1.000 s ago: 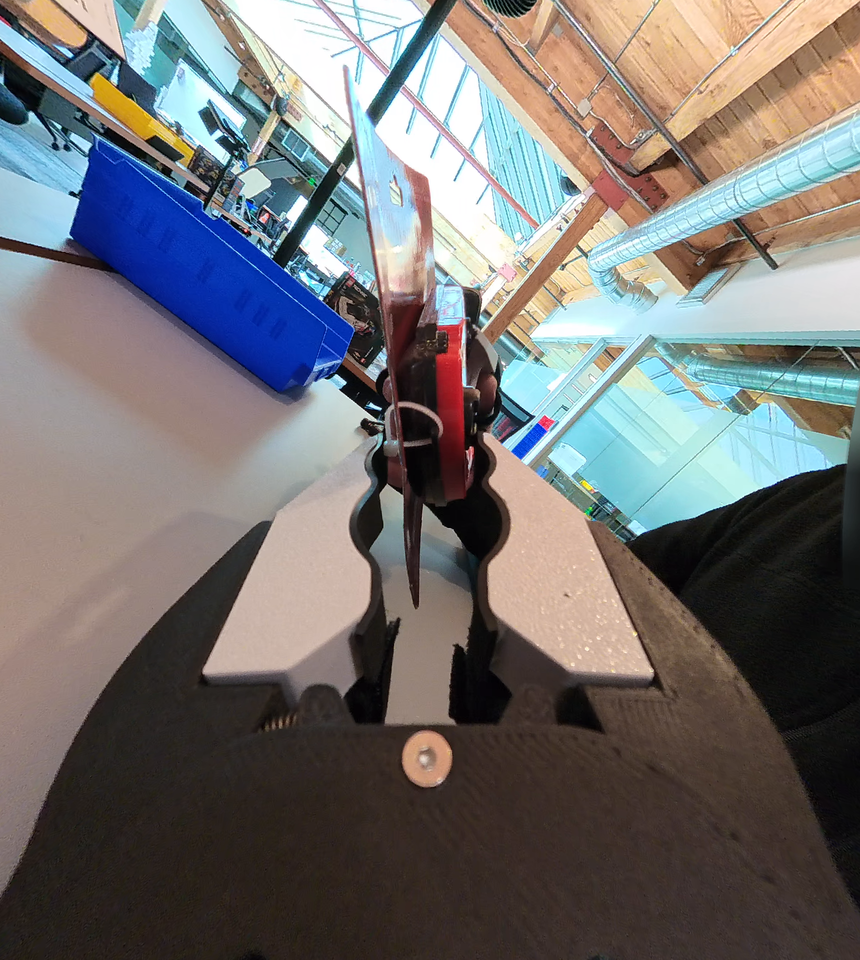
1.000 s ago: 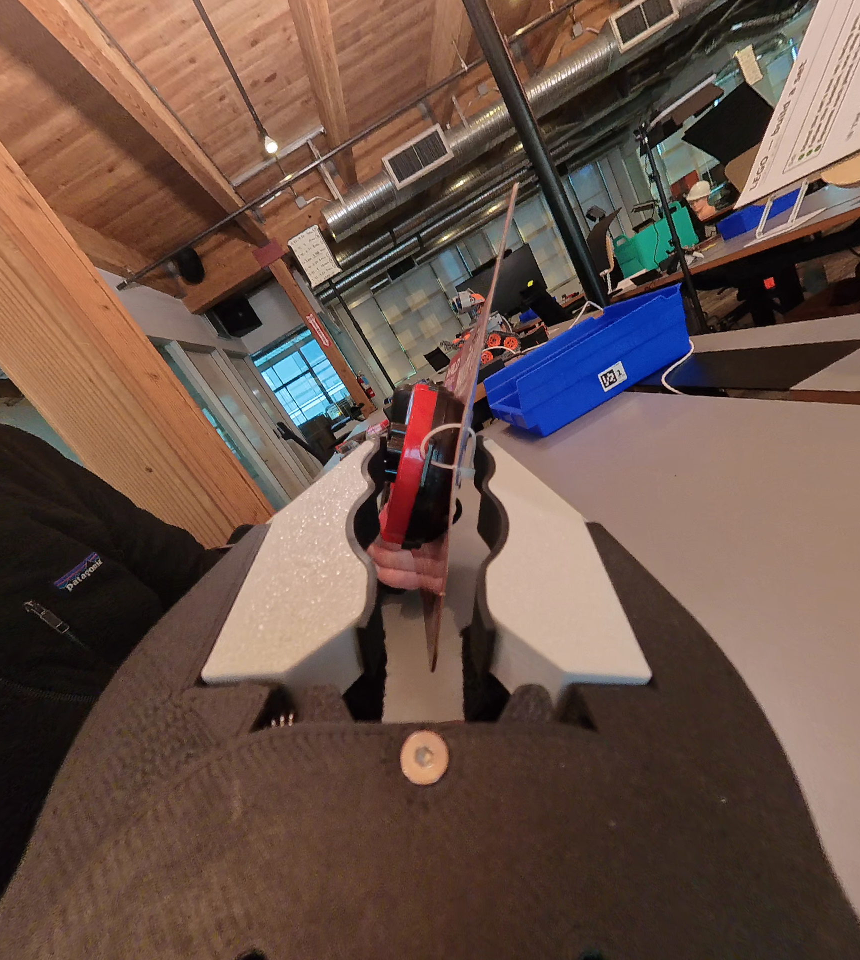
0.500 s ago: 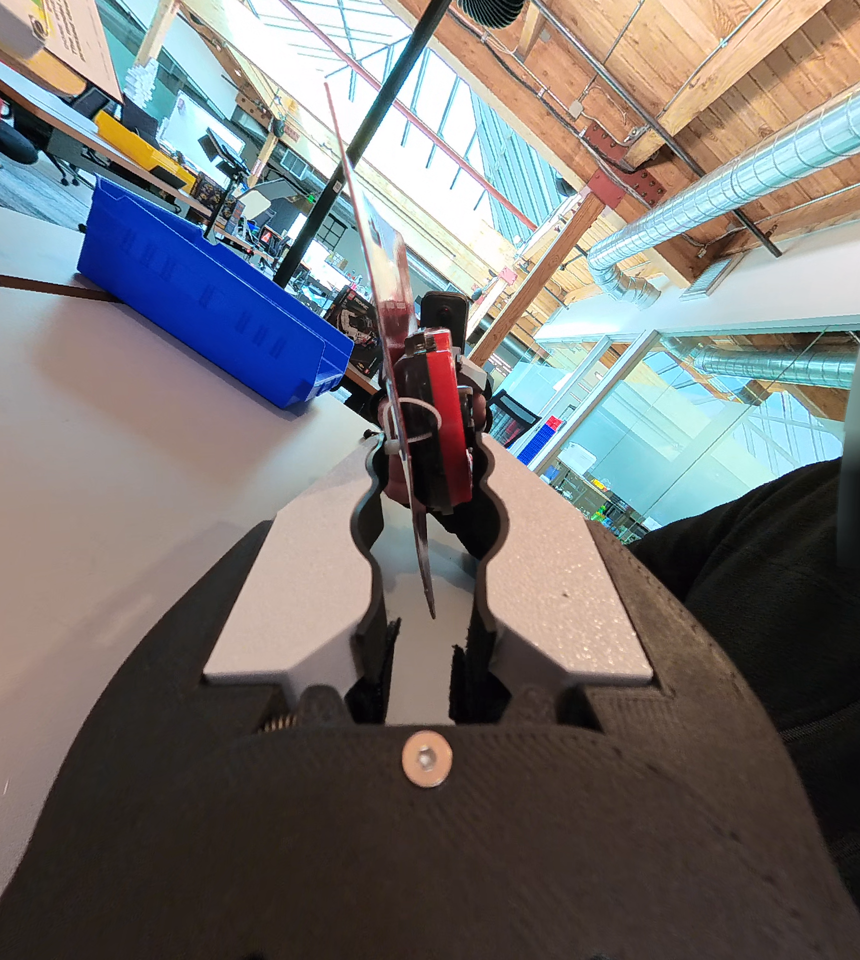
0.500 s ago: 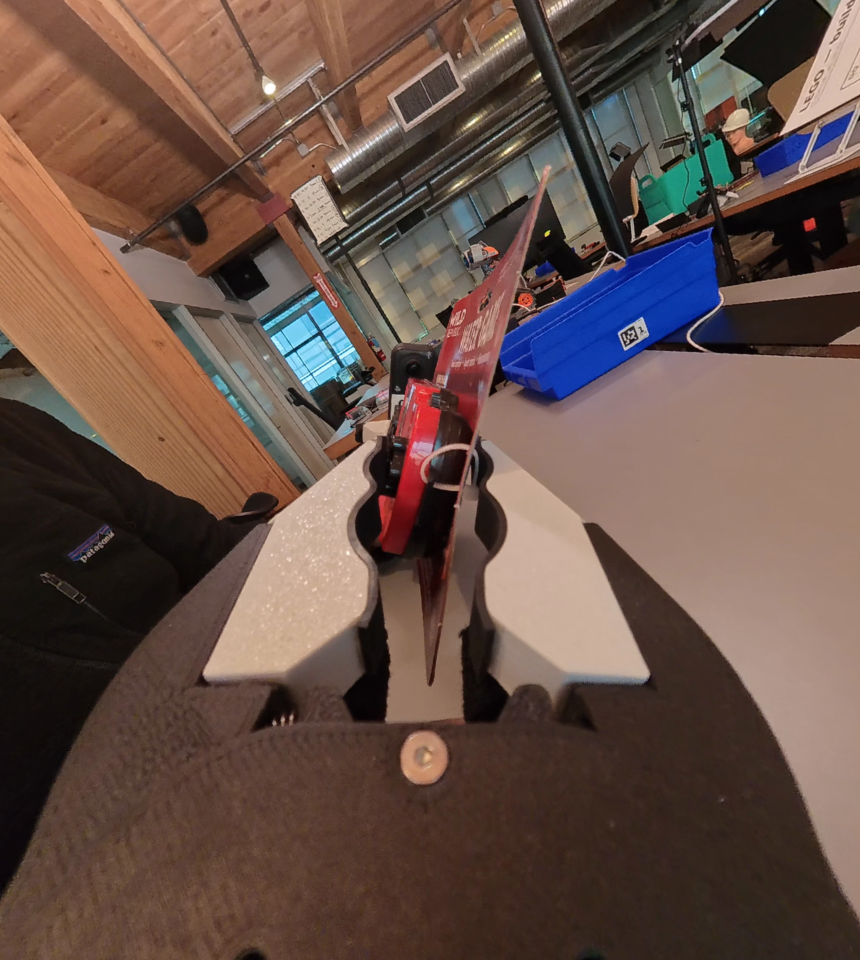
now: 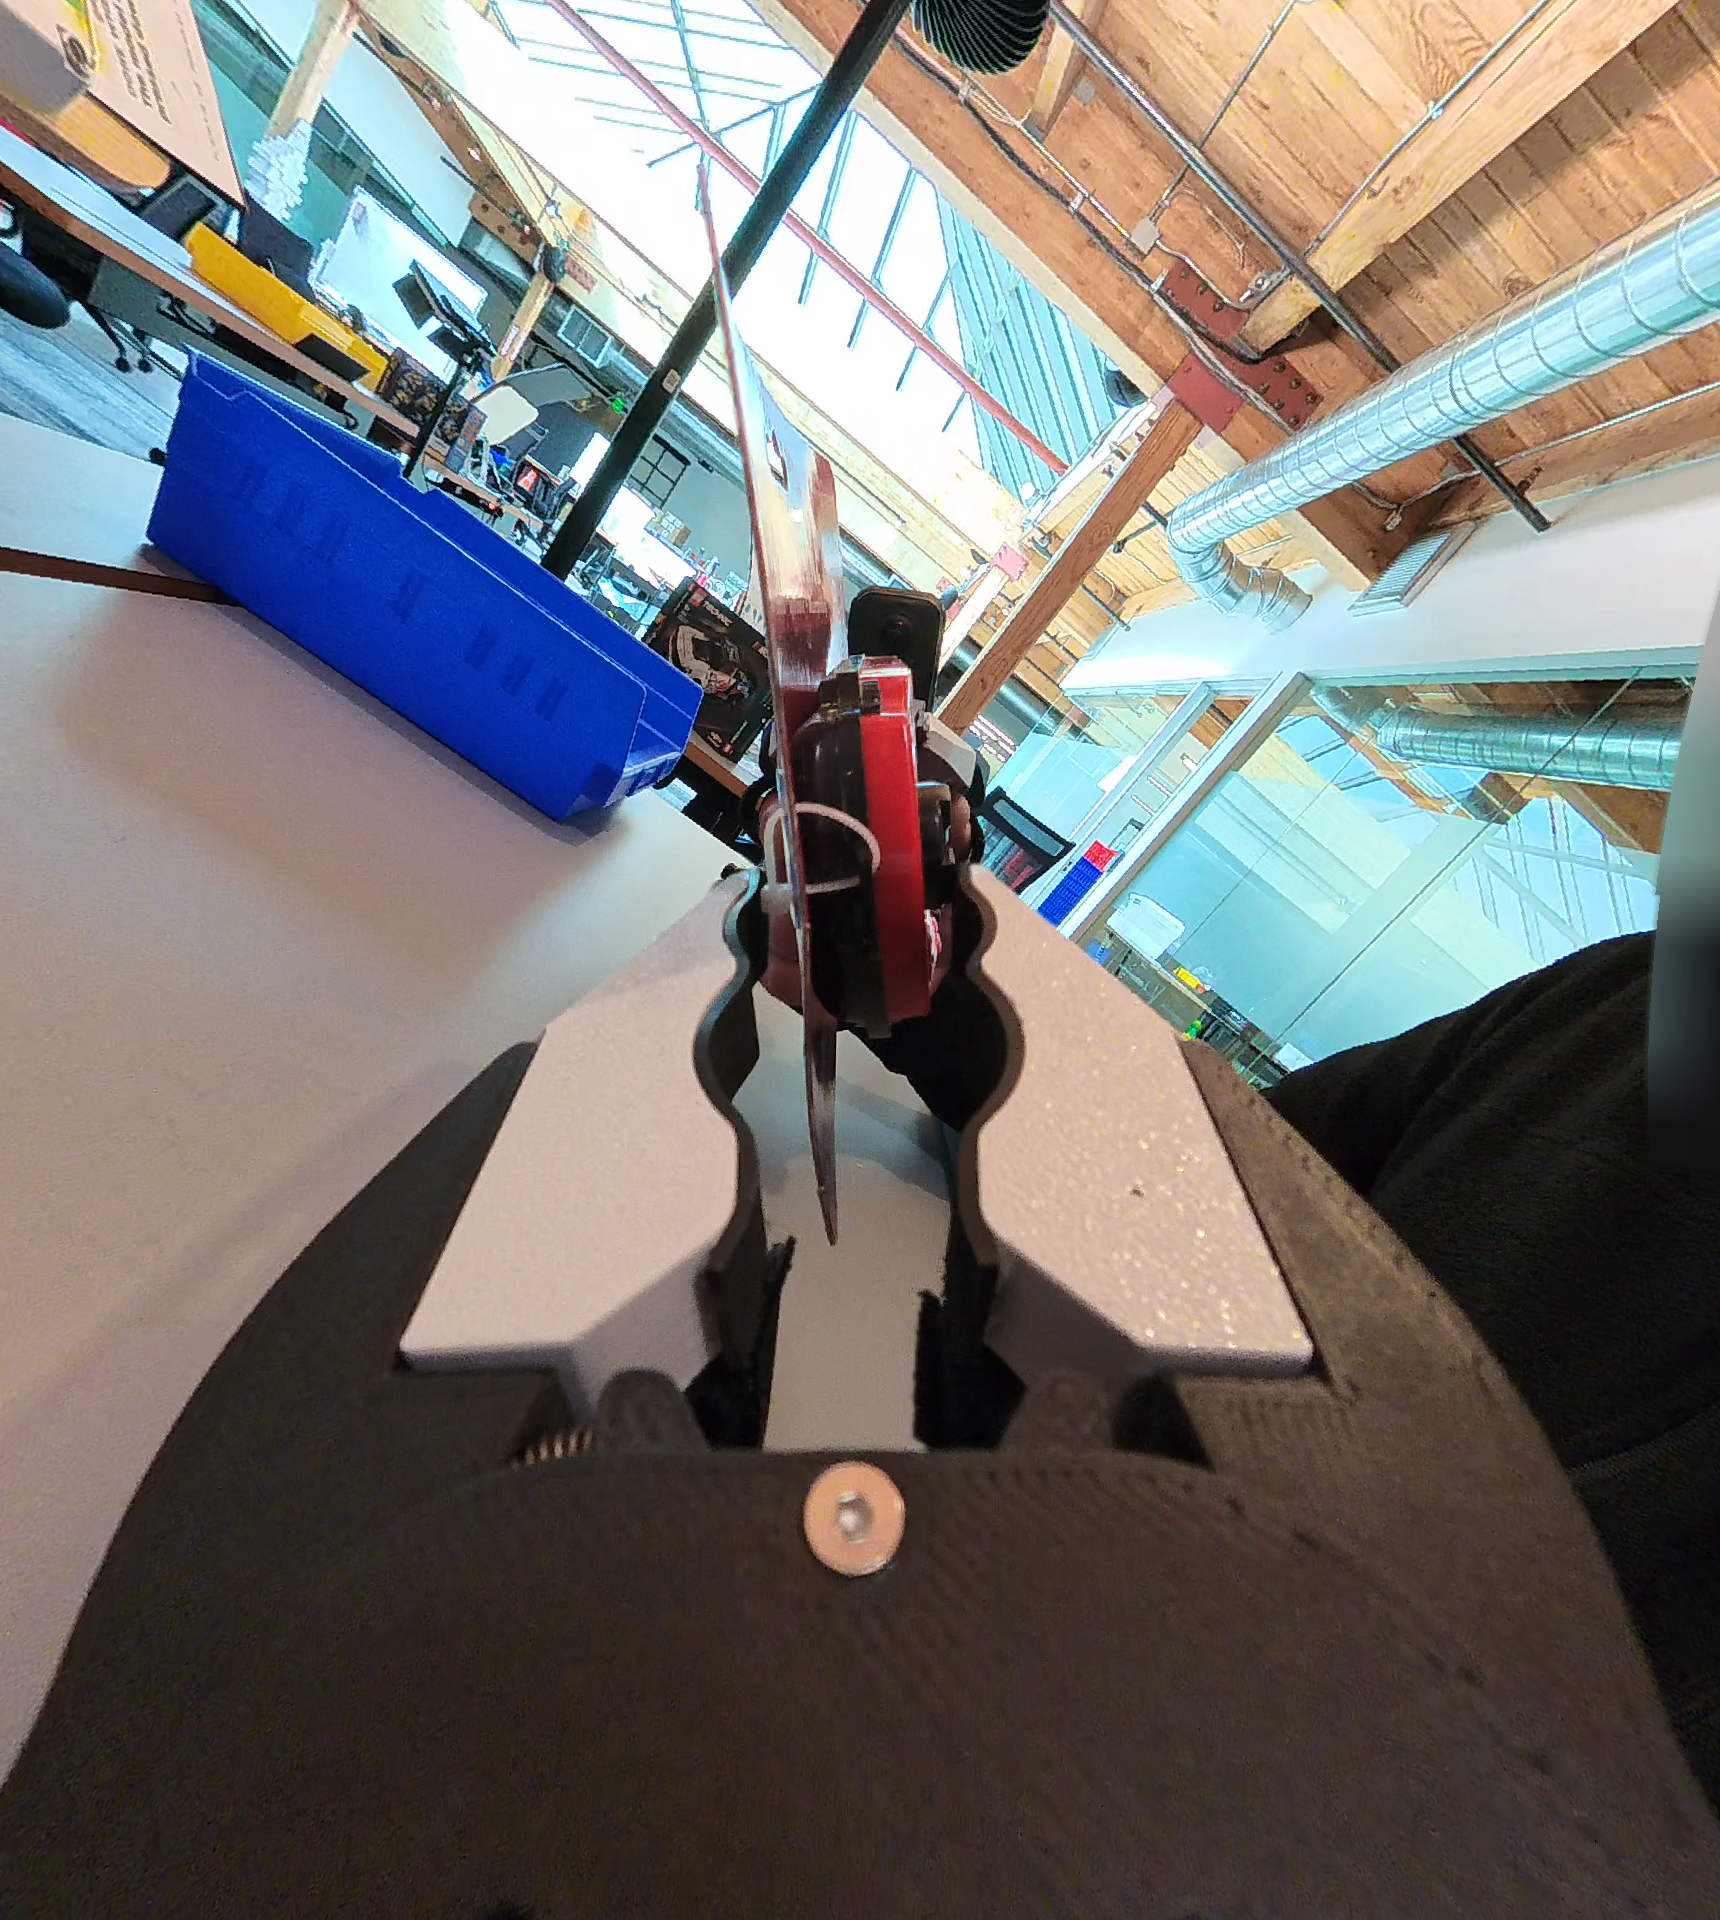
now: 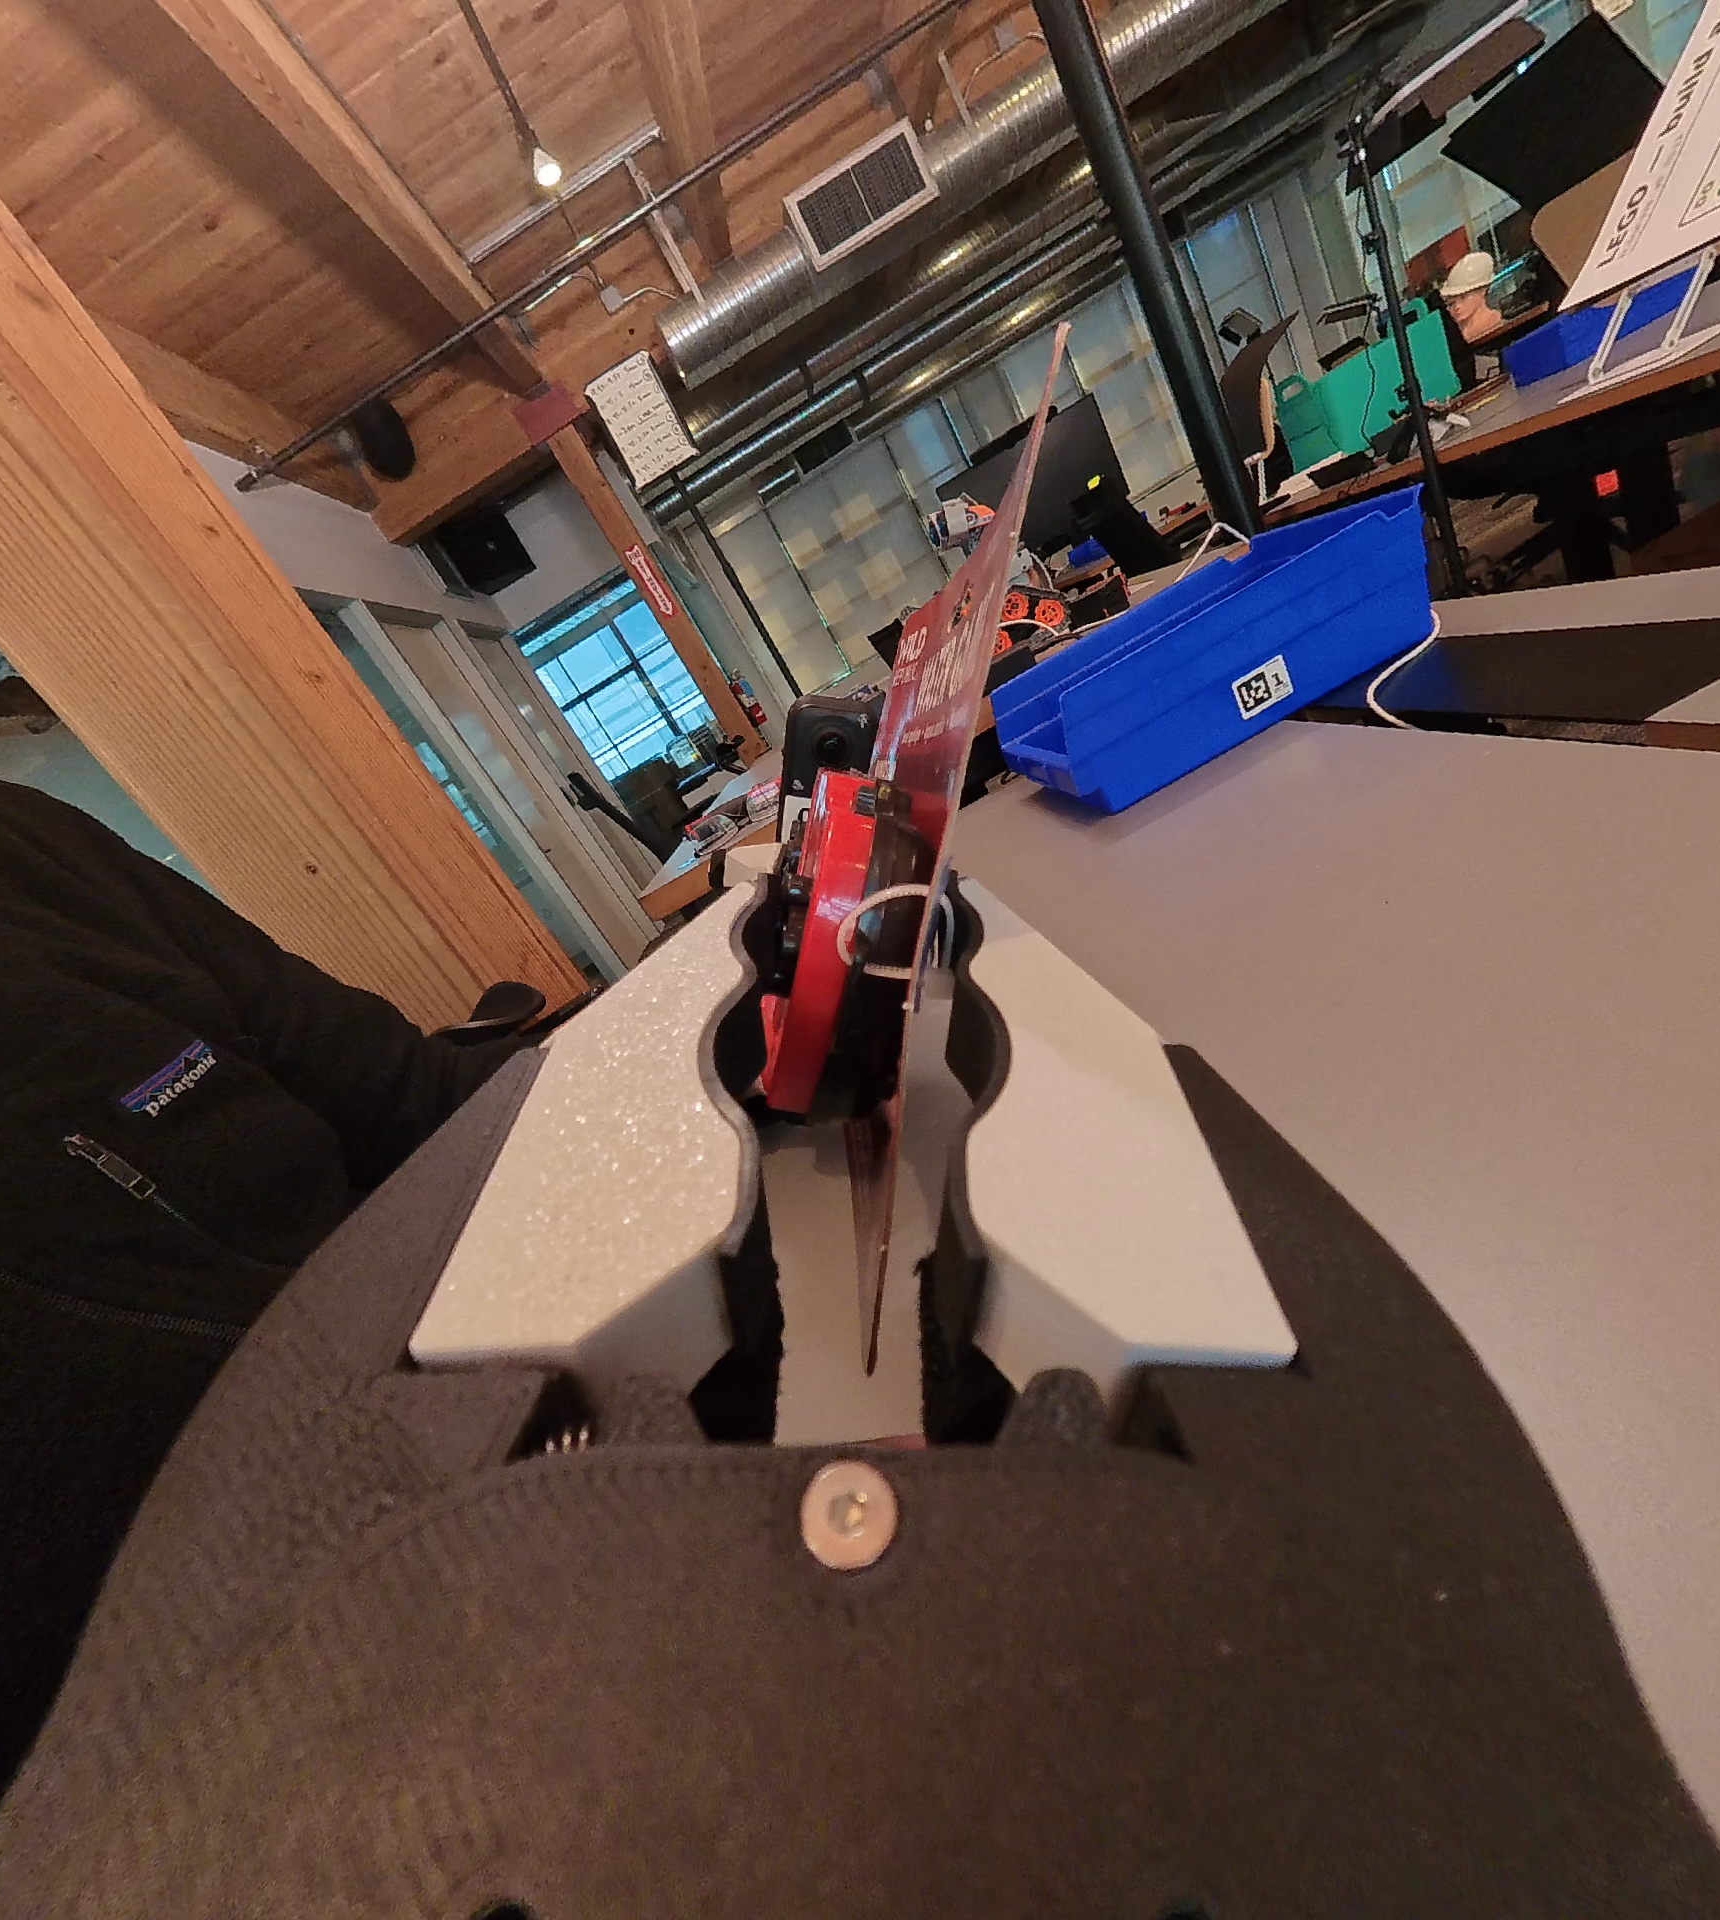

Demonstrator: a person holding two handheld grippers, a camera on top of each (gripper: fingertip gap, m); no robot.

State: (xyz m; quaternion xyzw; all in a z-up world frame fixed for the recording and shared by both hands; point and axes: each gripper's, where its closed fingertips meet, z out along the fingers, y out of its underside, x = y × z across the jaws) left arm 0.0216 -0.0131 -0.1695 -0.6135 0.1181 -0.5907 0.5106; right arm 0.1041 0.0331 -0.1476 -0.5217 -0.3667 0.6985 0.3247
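Observation:
A red and dark round item [image 5: 861, 883] is zip-tied to a thin red backing card [image 5: 794, 582] that stands up edge-on. My left gripper [image 5: 856, 920] is shut on the item, its grey fingertips pressing both sides. My right gripper [image 6: 851, 940] is shut on the same item [image 6: 825, 956] from the opposite side, and the card [image 6: 960, 665] rises to the right of it. Each view shows the other gripper's black camera behind the item: the right one in the left wrist view [image 5: 895, 629], the left one in the right wrist view [image 6: 825, 743]. The item hangs above the grey table [image 5: 160, 935].
A long blue bin [image 5: 399, 592] lies on the table beyond the grippers and also shows in the right wrist view [image 6: 1230, 665]. A person in a black jacket [image 6: 108, 1143] is close beside the grippers. A white cord [image 6: 1396, 665] lies by the bin.
The carded item has tilted and shifted slightly between both sets of fingertips. The opposite gripper's camera has come into sight behind it. Both grippers stay shut on it.

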